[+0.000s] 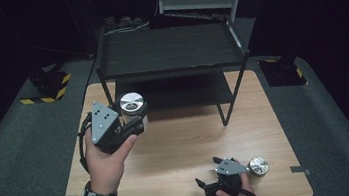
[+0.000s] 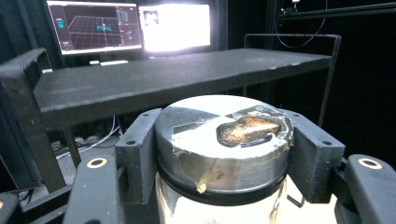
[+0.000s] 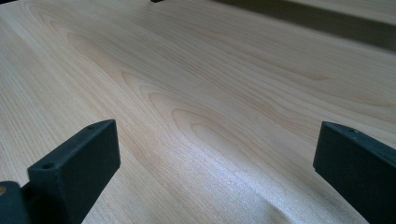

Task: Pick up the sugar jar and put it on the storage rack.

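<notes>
A clear jar with a silver metal lid (image 1: 132, 104) is held upright over the back left of the wooden table (image 1: 178, 143), with my left gripper (image 1: 137, 121) shut on it just under the lid. In the left gripper view, the taped lid (image 2: 224, 135) sits between the two black pads (image 2: 137, 154), close in front of the black rack (image 2: 177, 74). My right gripper (image 1: 204, 187) rests low near the table's front edge, open, with bare wood between its jaws (image 3: 217, 154). A second silver-lidded jar (image 1: 258, 166) stands just right of the right hand.
A black two-tier metal rack (image 1: 169, 48) stands across the back of the table, its lower shelf (image 1: 177, 95) right behind the held jar. Lit monitors (image 2: 130, 25) glow beyond it. Grey carpet surrounds the table, with hazard-striped feet (image 1: 50, 90) at the left.
</notes>
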Motion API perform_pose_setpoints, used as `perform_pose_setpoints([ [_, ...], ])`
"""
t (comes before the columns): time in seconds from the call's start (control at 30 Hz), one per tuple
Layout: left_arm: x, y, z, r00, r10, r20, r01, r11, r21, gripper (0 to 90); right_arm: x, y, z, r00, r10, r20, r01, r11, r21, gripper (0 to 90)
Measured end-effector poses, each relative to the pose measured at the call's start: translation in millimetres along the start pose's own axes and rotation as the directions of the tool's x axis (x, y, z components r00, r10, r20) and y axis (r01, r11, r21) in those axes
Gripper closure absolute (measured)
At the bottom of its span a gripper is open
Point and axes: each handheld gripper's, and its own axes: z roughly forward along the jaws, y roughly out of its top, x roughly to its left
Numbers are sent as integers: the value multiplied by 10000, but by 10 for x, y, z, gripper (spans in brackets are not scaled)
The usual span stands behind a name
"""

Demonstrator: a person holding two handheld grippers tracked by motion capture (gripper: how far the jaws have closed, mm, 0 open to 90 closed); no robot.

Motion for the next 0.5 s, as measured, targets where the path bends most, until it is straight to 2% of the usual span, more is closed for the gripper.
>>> perform_pose_setpoints([
  [0.17, 37, 90, 41, 9999, -172, 7, 172, 9996, -235, 352, -2, -2, -1, 10000, 5, -16, -5, 10000, -13, 8],
  [0.3, 36, 182, 79, 9999, 68, -80, -71, 9992, -391, 352, -1, -1, -1, 10000, -10, -14, 10, 10000, -8, 7],
  [0.5, 49, 335, 155, 9997, 170, -177, -181, 9978, -637, 352, -2, 0, 0, 10000, -9, -25, 9, 10000, -2, 8],
])
